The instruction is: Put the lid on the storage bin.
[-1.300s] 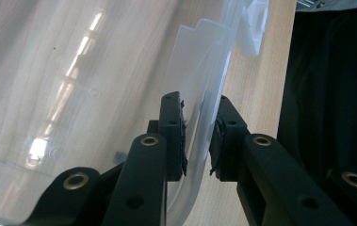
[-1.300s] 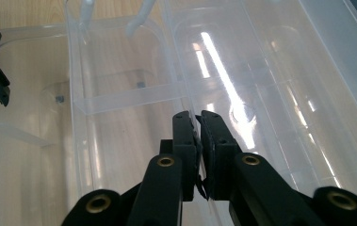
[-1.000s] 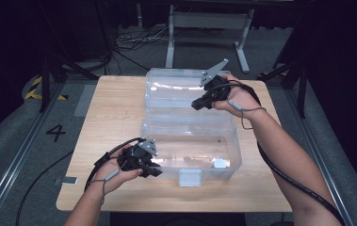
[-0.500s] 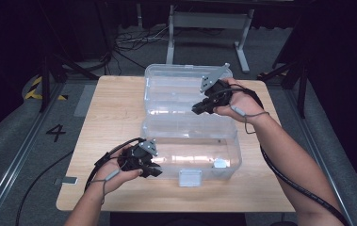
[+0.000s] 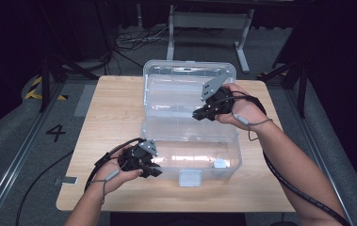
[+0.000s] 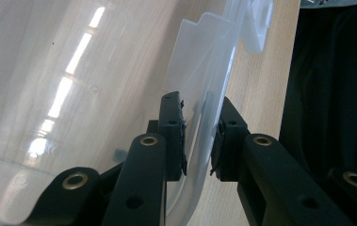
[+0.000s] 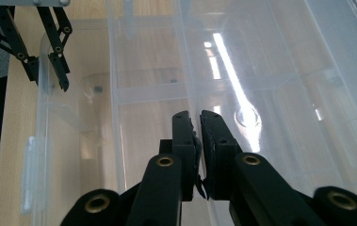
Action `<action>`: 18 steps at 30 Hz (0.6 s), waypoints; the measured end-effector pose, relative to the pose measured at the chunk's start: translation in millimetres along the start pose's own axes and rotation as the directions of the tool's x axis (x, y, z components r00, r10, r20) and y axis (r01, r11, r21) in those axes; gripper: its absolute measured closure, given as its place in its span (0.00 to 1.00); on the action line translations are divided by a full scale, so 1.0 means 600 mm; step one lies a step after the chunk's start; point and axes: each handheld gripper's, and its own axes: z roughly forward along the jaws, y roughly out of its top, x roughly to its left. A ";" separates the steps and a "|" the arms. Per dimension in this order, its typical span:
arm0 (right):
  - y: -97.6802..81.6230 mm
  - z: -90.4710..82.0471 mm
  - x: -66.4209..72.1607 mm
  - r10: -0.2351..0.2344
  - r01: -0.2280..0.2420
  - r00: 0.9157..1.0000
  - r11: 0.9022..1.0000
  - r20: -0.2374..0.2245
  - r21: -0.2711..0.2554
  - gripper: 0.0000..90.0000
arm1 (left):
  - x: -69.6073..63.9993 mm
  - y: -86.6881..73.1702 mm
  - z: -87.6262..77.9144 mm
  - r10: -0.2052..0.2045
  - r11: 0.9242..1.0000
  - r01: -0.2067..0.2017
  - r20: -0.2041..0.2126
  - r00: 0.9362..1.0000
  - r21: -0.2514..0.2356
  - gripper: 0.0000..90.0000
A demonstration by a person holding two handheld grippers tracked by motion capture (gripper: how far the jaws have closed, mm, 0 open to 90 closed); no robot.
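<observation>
Table: my light wooden rectangular table carries everything; its near edge lies at 6 o'clock in the high view.

Box: the clear plastic storage box sits at the table's middle, open, its tub toward 6 o'clock with a small square latch on its front wall.

Lid: the clear plastic hinged lid is thrown open toward 12 o'clock from the tub, tilted up and back, with moulded ribs showing in the right gripper view.

Right arm: my forearm comes in from 5 o'clock and runs up toward 11 o'clock, wrist bent inward, hand above the lid's right part, at 2 o'clock from the tub.

Left arm: my forearm enters at 7 o'clock, short and low, hand resting by the tub's left front corner at 8 o'clock.

Right gripper: my black two-jaw right gripper points toward 9 o'clock over the lid; in its own view the jaws are clenched, pads nearly touching, nothing between them.

Left gripper: my black two-jaw left gripper points toward 3 o'clock; in its own view the jaws straddle the tub's thin wall. One pad lies on the wall; whether the other presses I cannot tell.
</observation>
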 end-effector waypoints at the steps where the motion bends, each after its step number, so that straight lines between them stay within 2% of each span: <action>1: -0.001 -0.001 0.001 -0.003 0.003 1.000 1.000 -0.002 0.001 0.95 | 0.000 0.000 0.000 -0.001 1.000 0.001 0.001 1.000 -0.001 0.86; 18: -0.003 -0.004 0.032 -0.038 0.038 0.999 0.999 0.005 0.002 0.95 | 0.000 0.000 0.001 0.002 1.000 -0.002 -0.001 1.000 0.002 0.86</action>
